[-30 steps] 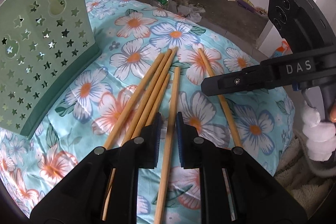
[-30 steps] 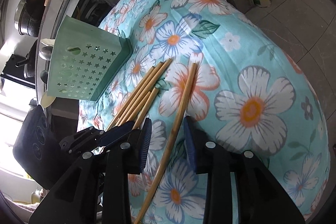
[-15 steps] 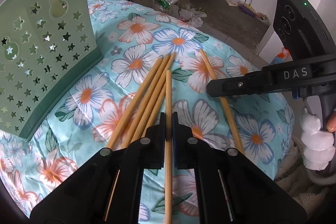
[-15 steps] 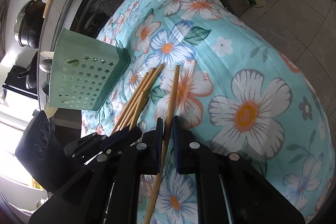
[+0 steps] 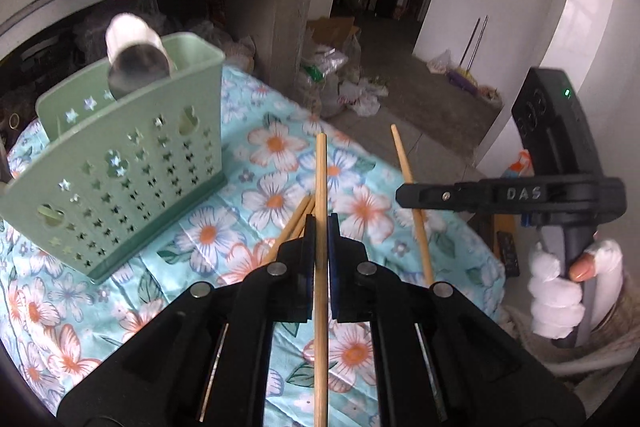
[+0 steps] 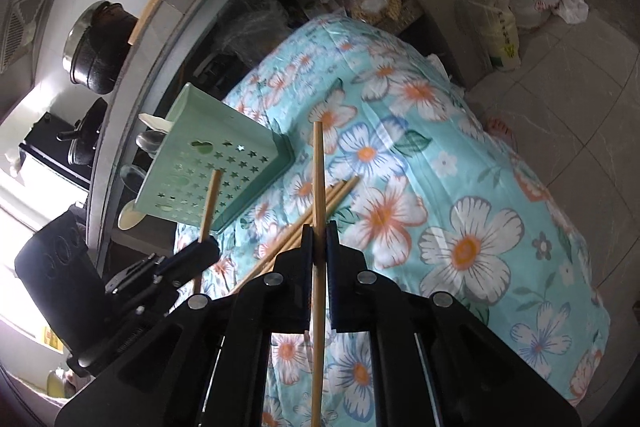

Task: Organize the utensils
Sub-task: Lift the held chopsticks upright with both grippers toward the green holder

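Two black two-finger grippers each pinch one long bamboo chopstick, lifted clear of the floral turquoise quilted cover [image 5: 360, 211] on the tabletop. In the left wrist view the left gripper [image 5: 319, 247] has its jaws pressed onto a chopstick [image 5: 321, 187] that runs straight up between the blue pads, its far tip in the air above the cover. To its right the same view shows the right gripper [image 5: 404, 193] side-on, its chopstick [image 5: 404, 163] slanting through the jaw tips, and a person's hand in a white glove [image 5: 560, 291] wrapped round the handle, a bare thumb tip showing.

The right wrist view shows what the other cannot: the right gripper [image 6: 319, 243] from behind, jaws closed on its chopstick [image 6: 318, 179], and the left gripper [image 6: 204, 247] low at the left, nose pointing toward the cover with its chopstick [image 6: 210, 203] sticking up across the holder's face. No hand on the left gripper can be seen.

The pale green plastic utensil holder with star-shaped holes [image 5: 132, 179] stands toward the cover's far left edge; a metal spoon bowl [image 5: 138, 67] rises from it in the left view. A loose bundle of bamboo chopsticks [image 6: 336, 199] lies on the cover just beyond the right gripper's jaws, near the holder's base. Both grippers tilt downward toward the cover.
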### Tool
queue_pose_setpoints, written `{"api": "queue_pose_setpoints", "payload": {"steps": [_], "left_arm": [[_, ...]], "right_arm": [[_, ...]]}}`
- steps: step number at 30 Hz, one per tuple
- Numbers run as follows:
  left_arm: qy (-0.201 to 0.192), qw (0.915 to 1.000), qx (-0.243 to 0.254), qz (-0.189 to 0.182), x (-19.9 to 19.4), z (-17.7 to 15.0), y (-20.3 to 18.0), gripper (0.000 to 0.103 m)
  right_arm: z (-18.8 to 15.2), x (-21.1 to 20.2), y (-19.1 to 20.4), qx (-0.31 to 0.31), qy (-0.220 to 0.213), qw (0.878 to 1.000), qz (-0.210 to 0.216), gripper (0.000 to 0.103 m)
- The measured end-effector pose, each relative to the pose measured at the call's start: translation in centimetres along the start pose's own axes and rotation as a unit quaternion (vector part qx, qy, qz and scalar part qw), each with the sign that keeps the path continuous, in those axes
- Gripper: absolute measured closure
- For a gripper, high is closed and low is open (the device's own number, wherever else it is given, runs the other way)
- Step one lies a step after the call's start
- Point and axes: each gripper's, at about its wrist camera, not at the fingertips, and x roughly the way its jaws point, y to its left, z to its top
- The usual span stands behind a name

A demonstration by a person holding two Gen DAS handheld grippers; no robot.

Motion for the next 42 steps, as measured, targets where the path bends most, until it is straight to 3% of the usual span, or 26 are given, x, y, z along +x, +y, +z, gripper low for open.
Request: {"api": "queue_pose_setpoints", "payload": {"steps": [13,23,29,35,42], "left_arm": [[-0.074,0.9959,-0.050,-0.017,-5.2,1.8,1.1,0.098],[-0.107,0.9935,-0.035,-0.014,-8.4,2.0,0.5,0.098],[-0.150,0.9884,-0.018,-0.012,-12.4,3.0,-0.2,0.098],[-0.211,0.9775,-0.006,0.005,-17.2,4.7,0.1,0.098],[-0.295,0.9550,-0.003,0.034,-21.7,7.5,1.5,0.098]], "right_arm": [[0.3,-2.7,3.4,-0.063,-0.044,0.997,-0.002,0.097],[0.5,-3.9,5.4,-0.092,-0.063,0.994,0.003,0.097],[1.4,-4.7,7.4,-0.112,-0.068,0.991,0.035,0.097],[3.5,-5.9,10.8,-0.149,-0.086,0.983,0.071,0.097],[7.1,-7.4,15.8,-0.200,-0.114,0.966,0.116,0.097]]}}
